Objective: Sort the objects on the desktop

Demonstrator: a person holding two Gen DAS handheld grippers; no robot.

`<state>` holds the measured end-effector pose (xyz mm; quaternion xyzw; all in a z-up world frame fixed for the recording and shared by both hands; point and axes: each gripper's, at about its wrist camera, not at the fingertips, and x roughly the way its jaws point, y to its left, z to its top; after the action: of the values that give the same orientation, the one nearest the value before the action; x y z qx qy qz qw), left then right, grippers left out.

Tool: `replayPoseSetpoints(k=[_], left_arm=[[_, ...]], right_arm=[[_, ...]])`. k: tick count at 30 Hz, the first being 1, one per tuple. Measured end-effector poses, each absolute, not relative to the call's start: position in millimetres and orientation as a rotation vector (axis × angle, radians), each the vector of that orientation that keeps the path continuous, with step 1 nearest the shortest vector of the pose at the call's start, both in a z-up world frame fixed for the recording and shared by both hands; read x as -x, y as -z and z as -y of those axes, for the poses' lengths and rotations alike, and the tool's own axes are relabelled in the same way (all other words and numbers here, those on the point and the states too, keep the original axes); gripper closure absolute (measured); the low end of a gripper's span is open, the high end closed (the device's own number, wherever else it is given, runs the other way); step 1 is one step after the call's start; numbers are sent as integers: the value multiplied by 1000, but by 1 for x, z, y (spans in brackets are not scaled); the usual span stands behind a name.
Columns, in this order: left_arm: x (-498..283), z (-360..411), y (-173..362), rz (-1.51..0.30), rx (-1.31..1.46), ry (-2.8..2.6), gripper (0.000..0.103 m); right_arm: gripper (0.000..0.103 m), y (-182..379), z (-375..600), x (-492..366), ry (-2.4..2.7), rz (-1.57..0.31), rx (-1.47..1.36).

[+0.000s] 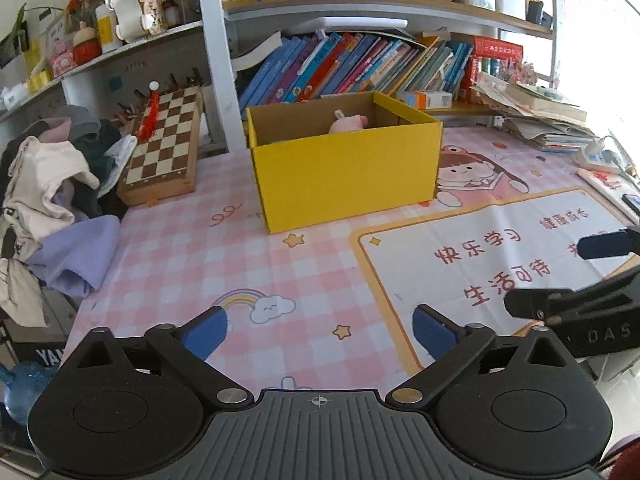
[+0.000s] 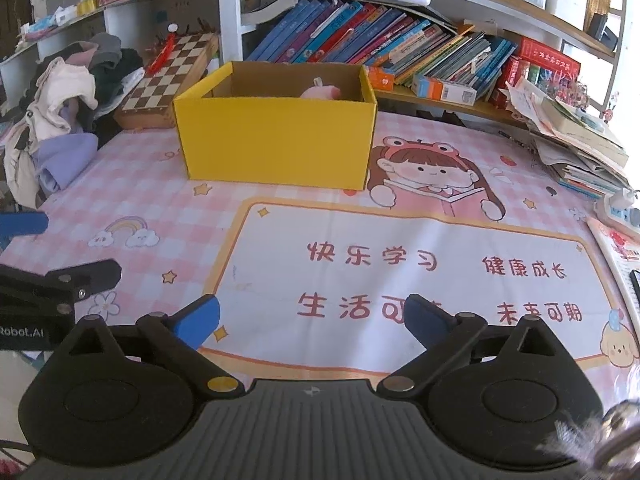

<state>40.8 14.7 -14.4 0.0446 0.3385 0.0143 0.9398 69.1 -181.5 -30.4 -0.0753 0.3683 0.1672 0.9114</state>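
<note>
Risk noted: both my left gripper (image 1: 320, 332) and right gripper (image 2: 312, 320) hover spread and empty above the mat, so reaching toward the yellow box (image 2: 276, 140), where a pink toy (image 2: 322, 91) lies, could nudge it.

A desk covered by a pink checked mat (image 2: 168, 184) carries a yellow box (image 2: 276, 140), a chessboard (image 1: 164, 148), a clothes heap (image 1: 52, 200), stacked books (image 2: 580, 148) and what may be a power strip (image 1: 600, 158).
</note>
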Motion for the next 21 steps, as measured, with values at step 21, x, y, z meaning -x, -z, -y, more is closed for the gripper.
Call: replayPoseSetpoints(k=[21], left_arm=[[-37, -19, 14, -688, -73, -22, 0]], right_arm=[[3, 30, 179, -62, -359, -755, 169]])
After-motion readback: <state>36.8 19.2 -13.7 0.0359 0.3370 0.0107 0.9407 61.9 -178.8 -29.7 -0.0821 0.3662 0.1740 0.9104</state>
